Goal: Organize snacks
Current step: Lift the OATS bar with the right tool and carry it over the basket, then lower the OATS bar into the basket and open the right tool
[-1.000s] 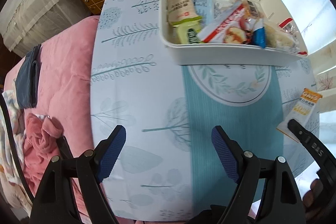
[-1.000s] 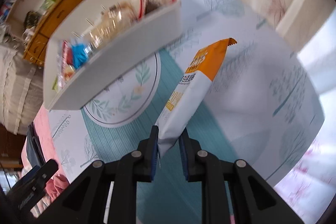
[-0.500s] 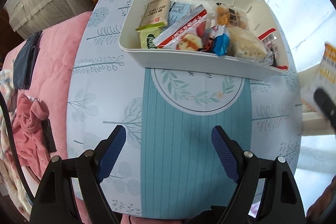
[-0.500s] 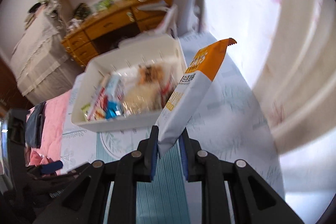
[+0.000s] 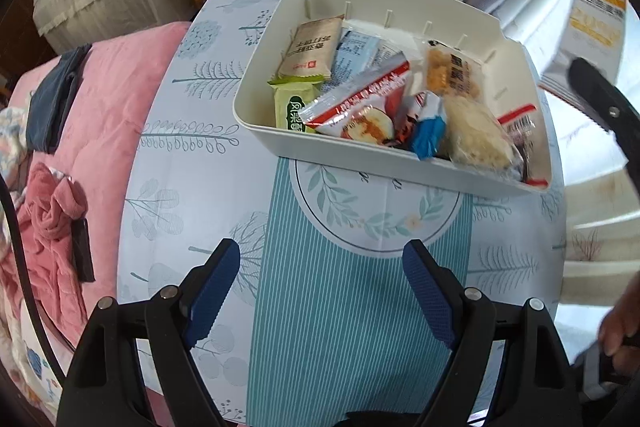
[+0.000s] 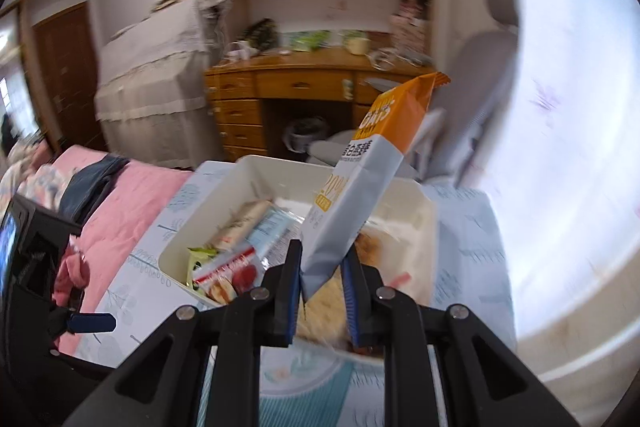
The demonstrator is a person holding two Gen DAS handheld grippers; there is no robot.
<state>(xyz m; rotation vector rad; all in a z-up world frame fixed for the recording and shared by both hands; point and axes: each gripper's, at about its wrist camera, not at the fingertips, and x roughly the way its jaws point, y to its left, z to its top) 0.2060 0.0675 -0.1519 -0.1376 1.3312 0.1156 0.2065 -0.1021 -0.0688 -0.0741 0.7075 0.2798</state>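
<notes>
right, bottom centre of the right wrist view, the right gripper is pinched shut on the lower corner of the orange-and-white snack packet, whose long axis runs up and to the right, away from the jaws, towards the frame's upper middle. just beyond and below it sits the white bin, already crowded with snacks, so the packet hangs over the bin's near right part and looks ready to go down. in the left wrist view the left gripper stands wide open with nothing in it, low in frame over the patterned table, short of the bin. the right hand is plainly the nearer. beyond, a wooden desk at upper centre.
</notes>
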